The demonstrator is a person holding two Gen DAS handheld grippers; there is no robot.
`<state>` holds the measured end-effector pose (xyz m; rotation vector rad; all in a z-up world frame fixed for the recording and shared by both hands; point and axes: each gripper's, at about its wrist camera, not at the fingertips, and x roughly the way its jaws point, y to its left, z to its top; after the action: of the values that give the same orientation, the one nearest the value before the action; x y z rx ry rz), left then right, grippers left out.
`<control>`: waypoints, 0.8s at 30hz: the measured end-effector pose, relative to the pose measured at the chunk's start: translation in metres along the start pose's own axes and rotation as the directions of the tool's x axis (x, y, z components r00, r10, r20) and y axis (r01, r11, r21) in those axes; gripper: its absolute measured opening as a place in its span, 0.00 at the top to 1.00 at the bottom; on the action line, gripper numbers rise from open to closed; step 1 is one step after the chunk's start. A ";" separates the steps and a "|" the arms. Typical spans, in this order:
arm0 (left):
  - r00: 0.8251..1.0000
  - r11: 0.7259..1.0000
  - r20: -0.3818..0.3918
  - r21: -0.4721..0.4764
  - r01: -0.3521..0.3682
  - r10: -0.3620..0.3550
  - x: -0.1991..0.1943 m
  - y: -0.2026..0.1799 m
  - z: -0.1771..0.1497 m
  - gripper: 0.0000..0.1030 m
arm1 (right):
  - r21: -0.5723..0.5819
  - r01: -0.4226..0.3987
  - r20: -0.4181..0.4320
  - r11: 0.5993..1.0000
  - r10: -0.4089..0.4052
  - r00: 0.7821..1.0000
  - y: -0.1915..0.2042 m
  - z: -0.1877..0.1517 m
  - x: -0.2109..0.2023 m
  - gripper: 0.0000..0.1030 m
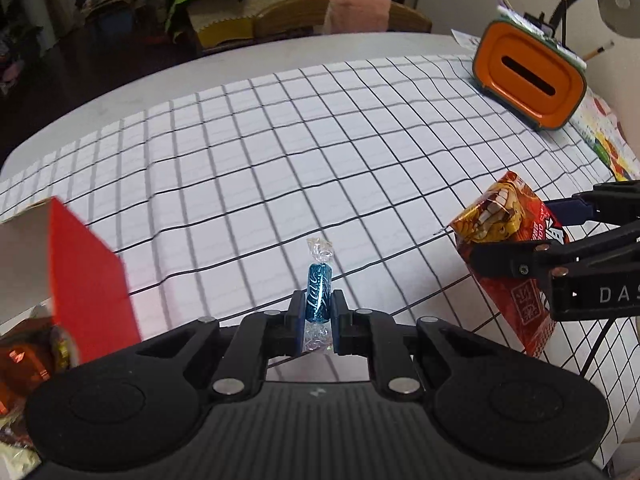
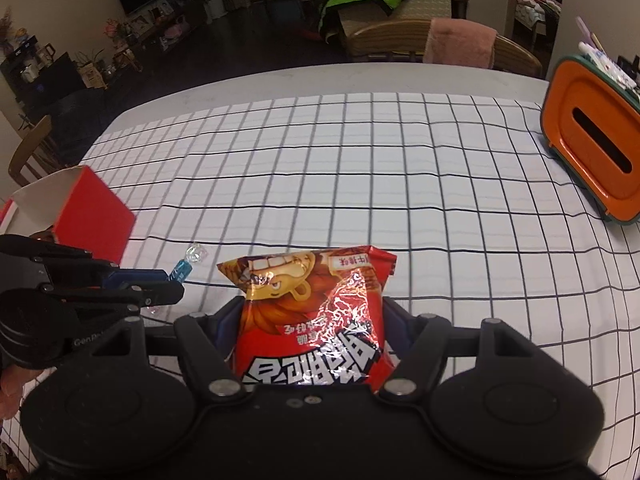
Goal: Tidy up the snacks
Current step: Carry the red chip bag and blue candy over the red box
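Note:
A blue foil candy (image 1: 318, 292) with clear twisted ends stands upright between the pads of my left gripper (image 1: 318, 312), which is shut on it above the checked cloth. The same candy (image 2: 182, 270) and left gripper (image 2: 170, 280) show at the left of the right wrist view. My right gripper (image 2: 308, 320) is shut on a red snack bag (image 2: 316, 312) with a cartoon face, held off the table. That bag (image 1: 500, 224) and the right gripper (image 1: 532, 236) appear at the right edge of the left wrist view. A red open box (image 1: 86, 268) (image 2: 94, 216) stands at the left.
An orange tissue box (image 1: 528, 76) (image 2: 592, 140) stands at the far right of the white checked tablecloth (image 1: 280, 152). More wrapped snacks (image 1: 24, 364) lie at the lower left by the red box. Chairs stand beyond the table's far edge.

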<state>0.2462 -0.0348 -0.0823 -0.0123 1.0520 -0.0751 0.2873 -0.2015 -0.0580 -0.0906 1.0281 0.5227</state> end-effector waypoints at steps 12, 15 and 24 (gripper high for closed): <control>0.998 0.995 0.057 -0.101 -0.022 0.028 -0.071 0.061 -0.032 0.88 | -0.093 -0.049 0.036 0.994 0.053 0.998 0.085 0.015 -0.019 0.32; 0.997 0.992 0.070 -0.124 -0.031 0.040 -0.086 0.080 -0.039 0.88 | -0.121 -0.054 0.046 0.991 0.060 0.997 0.110 0.019 -0.019 0.32; 0.990 0.983 0.098 -0.167 -0.082 0.099 -0.116 0.140 -0.061 0.88 | -0.190 -0.062 0.061 0.980 0.075 0.995 0.186 0.029 -0.008 0.32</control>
<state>0.1437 0.1140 -0.0181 -0.1149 0.9494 0.0935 0.2225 -0.0322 -0.0047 -0.2040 0.9158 0.6810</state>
